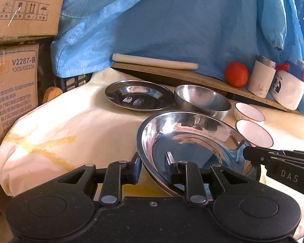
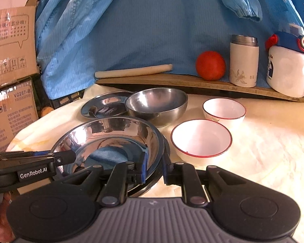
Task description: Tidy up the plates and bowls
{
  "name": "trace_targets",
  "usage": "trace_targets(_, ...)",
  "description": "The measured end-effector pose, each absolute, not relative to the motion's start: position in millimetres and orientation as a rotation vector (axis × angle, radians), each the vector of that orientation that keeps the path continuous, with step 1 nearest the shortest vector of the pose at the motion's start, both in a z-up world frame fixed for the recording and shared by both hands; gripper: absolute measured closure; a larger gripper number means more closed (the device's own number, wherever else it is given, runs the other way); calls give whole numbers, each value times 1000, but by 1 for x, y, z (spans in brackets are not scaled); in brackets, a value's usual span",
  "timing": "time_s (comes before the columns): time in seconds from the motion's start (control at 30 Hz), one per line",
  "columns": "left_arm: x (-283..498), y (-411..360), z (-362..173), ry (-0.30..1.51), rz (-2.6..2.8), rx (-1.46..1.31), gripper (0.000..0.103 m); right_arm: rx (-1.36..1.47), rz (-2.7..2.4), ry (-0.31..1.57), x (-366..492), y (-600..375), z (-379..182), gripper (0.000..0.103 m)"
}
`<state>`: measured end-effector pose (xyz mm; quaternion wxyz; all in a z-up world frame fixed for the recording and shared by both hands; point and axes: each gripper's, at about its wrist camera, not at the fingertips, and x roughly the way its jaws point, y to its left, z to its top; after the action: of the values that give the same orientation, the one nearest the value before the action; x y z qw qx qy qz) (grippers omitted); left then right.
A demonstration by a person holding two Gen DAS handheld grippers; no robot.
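While tilted, steel plate (image 1: 184, 141) | left tool (image 1: 153, 167) loosely astride rim | right tool (image 2: 153, 167) clamps rim

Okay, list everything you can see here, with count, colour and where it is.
near plate: one, steel, raised and tilted, nearest
far plate: one, steel, on cloth, back left
metal bowl: one, steel, beside far plate
white bowls: two, red-rimmed, right of metal bowl
rolling pin: one, cream, on board
board: one, wooden, at back
round fruit: one, red, on board
flask: one, white, beside fruit
bottle: one, white, blue cap, far right
boxes: two, cardboard, left
garment: blue, hanging behind
cloth: cream, covering table
left tongs: black, plate rim between fingers
right tongs: black, clamping plate rim
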<state>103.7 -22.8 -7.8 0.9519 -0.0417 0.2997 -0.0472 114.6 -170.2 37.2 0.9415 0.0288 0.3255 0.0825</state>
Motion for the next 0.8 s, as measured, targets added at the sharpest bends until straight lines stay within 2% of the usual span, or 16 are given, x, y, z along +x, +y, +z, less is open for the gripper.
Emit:
trace_targets(0.4,107,-31,-12,613,-91,-43,69,30,160,671,114,-169,34,84)
trace_targets(0.63,109,-29,-14,620,-94,-56,68,37,162,681,114,-170,31,77)
trace_targets(0.73,110,-27,-12,612,-93,-67,62,46,167,678,114,-170,32,74)
trace_targets(0.8,110,-24,-11,603,-84,-80,49,49,175,673,113,-171,33,71)
